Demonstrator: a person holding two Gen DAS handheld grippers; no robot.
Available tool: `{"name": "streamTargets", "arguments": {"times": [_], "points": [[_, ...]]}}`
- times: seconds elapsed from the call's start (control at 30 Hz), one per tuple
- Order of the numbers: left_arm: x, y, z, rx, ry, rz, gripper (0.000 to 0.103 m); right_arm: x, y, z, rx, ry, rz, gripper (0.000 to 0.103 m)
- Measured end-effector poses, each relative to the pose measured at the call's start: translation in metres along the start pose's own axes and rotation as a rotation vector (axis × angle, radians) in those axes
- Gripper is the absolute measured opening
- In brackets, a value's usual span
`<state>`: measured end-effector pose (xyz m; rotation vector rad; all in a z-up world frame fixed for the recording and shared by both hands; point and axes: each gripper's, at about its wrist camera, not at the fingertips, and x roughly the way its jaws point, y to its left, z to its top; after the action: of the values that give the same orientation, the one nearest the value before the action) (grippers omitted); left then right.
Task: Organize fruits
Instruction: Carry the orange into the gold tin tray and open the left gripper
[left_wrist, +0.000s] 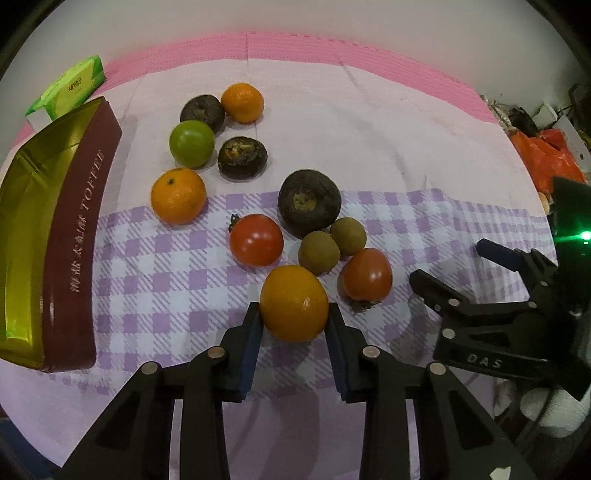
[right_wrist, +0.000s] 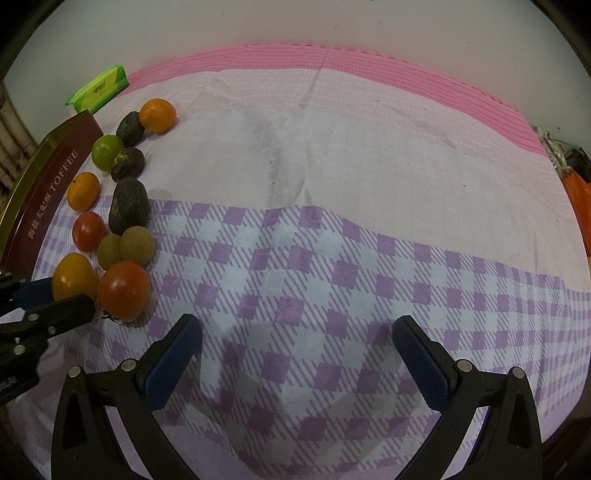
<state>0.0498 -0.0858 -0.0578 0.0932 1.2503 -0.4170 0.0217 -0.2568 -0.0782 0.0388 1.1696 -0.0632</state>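
At lower centre, the left gripper (left_wrist: 294, 314) clasps a mandarin orange (left_wrist: 294, 303) across its widest girth; light, firm-skinned, probably bruisable if squeezed hard. The right gripper (right_wrist: 297, 334) hangs spread wide, empty, over the checked cloth (right_wrist: 332, 295).

Plain off-white wall (right_wrist: 295, 22) at the back, and the surface (right_wrist: 369, 166) is covered with a pale cloth that goes purple-and-white checkered (right_wrist: 332, 295) up front over a pink mat (right_wrist: 406, 66), plus some orange plastic bag clutter (left_wrist: 550, 158) piled off the right edge.
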Motion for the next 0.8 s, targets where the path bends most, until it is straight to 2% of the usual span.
{"name": "streamTargets", "arguments": {"times": [0.23,0.33,0.57,0.8], "points": [[-0.032,0.021,0.006,-0.027,-0.054,-0.005,0.03,0.0,0.0,0.0,0.0,-0.002,-0.001,0.103],[-0.049,0.037,0.011,-0.044,-0.089,0.021,0.03,0.0,0.0,-0.001,0.001,-0.009,-0.002,0.103],[-0.074,0.106,0.016,-0.134,-0.137,0.137,0.03,0.001,0.0,0.0,0.003,-0.014,-0.004,0.103],[-0.073,0.174,0.005,-0.227,-0.105,0.236,0.03,0.001,0.001,0.0,0.004,-0.011,-0.004,0.103]]}}
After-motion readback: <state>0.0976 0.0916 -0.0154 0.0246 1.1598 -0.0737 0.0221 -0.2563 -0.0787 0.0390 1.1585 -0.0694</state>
